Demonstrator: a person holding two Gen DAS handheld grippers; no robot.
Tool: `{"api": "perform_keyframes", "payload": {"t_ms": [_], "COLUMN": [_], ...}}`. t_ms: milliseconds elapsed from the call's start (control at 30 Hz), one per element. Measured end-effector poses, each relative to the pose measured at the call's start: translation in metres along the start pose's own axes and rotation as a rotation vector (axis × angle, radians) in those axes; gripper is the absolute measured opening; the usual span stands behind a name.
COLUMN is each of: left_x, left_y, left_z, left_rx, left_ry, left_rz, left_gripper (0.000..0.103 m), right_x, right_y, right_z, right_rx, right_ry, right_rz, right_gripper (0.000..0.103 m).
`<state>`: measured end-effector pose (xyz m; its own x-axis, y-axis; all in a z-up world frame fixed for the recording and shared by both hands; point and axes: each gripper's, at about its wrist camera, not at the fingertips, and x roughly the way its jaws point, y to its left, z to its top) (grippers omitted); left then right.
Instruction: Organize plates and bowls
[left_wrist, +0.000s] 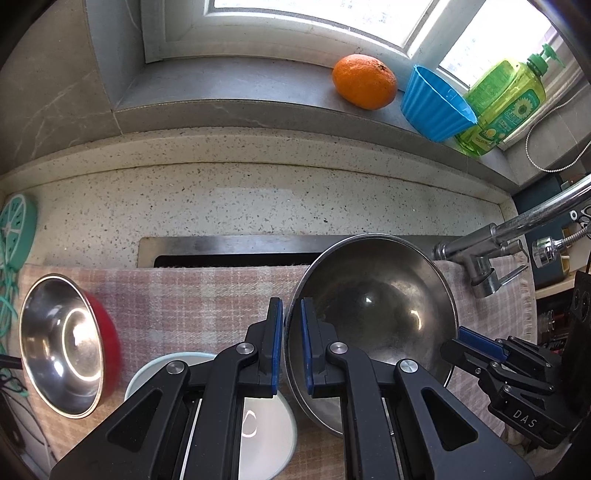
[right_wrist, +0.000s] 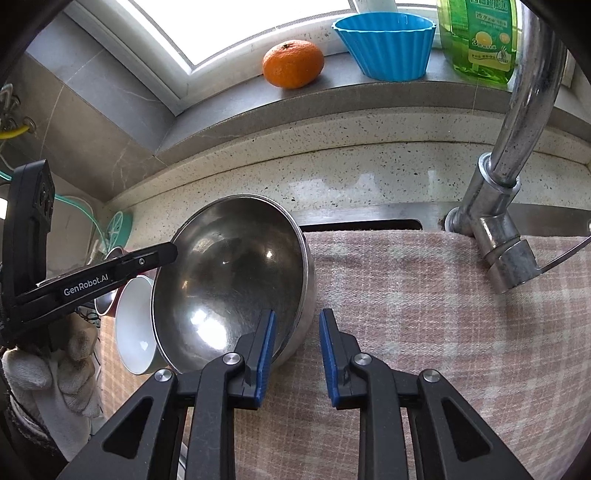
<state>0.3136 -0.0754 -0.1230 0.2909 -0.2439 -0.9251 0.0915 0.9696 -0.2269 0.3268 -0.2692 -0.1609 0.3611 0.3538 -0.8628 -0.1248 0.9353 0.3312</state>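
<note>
A large steel bowl stands tilted on the checked cloth. My left gripper is shut on its left rim, one blue pad inside and one outside. In the right wrist view the same bowl has its right rim between the jaws of my right gripper. The inner pad lies against the bowl's inside and a thin gap shows at the outer pad, so this gripper is open. The right gripper also shows at the bowl's right edge in the left wrist view. A red-sided steel bowl and a white bowl lie to the left.
A chrome faucet rises at the right, over the cloth's far edge. On the window sill sit an orange, a blue fluted cup and a green detergent bottle. A teal trivet leans at the far left. A gloved hand holds the left gripper.
</note>
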Motion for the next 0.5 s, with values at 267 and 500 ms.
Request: {"api": "perform_keyframes", "payload": {"t_ms": [267, 500], "left_x": [0.0027, -0.0026], "left_y": [0.0006, -0.0022], "left_z": [-0.0009, -0.0059], "left_rx": [-0.013, -0.018], "left_ry": [-0.007, -0.015], "left_rz": [0.0, -0.009], "left_gripper": [0.007, 0.007], "right_x": [0.0013, -0.0041], "right_y": [0.0005, 0.0012], "right_z": [-0.0009, -0.0048], "right_rx": [0.002, -0.003], "right_ry": [0.0, -0.007], "right_rz": [-0.009, -0.028], "right_gripper": [0.013, 0.012]}}
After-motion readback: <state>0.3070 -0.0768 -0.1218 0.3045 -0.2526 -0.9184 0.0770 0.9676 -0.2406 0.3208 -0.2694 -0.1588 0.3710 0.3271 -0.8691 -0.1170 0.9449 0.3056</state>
